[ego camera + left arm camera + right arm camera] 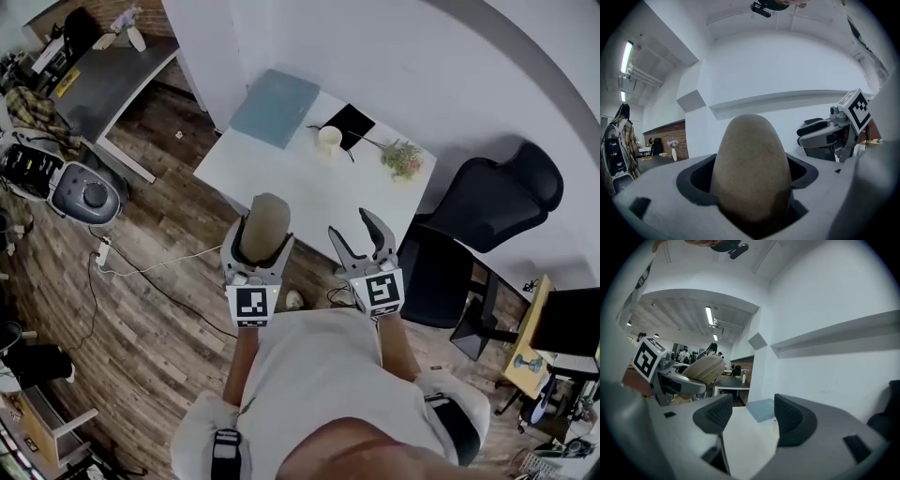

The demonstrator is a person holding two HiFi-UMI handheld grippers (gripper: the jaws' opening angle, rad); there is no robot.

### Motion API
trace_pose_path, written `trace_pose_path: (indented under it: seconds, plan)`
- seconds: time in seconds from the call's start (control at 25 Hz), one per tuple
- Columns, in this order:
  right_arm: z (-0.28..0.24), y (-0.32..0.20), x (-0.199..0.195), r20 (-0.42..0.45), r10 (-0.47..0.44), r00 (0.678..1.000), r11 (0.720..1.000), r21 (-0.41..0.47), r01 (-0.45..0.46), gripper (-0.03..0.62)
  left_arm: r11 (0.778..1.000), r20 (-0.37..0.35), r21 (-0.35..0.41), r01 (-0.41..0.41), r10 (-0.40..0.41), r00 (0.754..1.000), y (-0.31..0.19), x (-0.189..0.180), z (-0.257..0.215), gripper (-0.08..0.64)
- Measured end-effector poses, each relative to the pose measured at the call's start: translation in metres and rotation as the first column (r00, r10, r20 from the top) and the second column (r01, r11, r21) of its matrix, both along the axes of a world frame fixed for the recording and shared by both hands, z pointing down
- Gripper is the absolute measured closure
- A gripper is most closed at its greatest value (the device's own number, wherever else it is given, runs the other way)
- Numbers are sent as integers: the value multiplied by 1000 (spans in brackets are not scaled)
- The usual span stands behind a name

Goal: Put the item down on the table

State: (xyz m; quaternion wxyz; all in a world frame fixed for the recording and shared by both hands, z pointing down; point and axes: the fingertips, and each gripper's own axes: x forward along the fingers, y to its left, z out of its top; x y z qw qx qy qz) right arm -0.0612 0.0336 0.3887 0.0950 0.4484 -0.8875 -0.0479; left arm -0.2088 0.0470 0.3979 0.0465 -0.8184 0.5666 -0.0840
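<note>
1. Left of centre in the head view, your left gripper [260,246] has its jaws spread wide around a tan egg-shaped item [266,220], whose rounded end points away from you.
2. In your left gripper view, the item [752,168] fills the gap between the grey jaws and is gripped on both sides.
3. In the head view, the item's far end shows against the near edge of the white table [281,183].
4. Higher in that frame, the table carries a blue-grey folder [275,107], a pale cup [329,140], a black pad [349,125] and a small bunch of flowers [403,157].
5. Right of centre, your right gripper [359,234] holds nothing. In its own view the jaws stand apart, with only the table top showing between them [752,416].
6. At the far right, a black chair [497,202] stands beside the table.
</note>
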Motion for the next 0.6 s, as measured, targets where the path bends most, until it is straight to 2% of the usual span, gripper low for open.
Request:
trace_pose_path:
  seconds: [0.28, 0.6]
  plan:
    - [2, -15, -12, -12, 48, 999, 999, -7, -48, 313, 999, -16, 6, -41, 41, 999, -24, -13, 1, 138]
    - [8, -33, -11, -35, 86, 996, 995, -40, -88, 313, 997, -31, -25, -73, 73, 997, -49, -13, 14, 138]
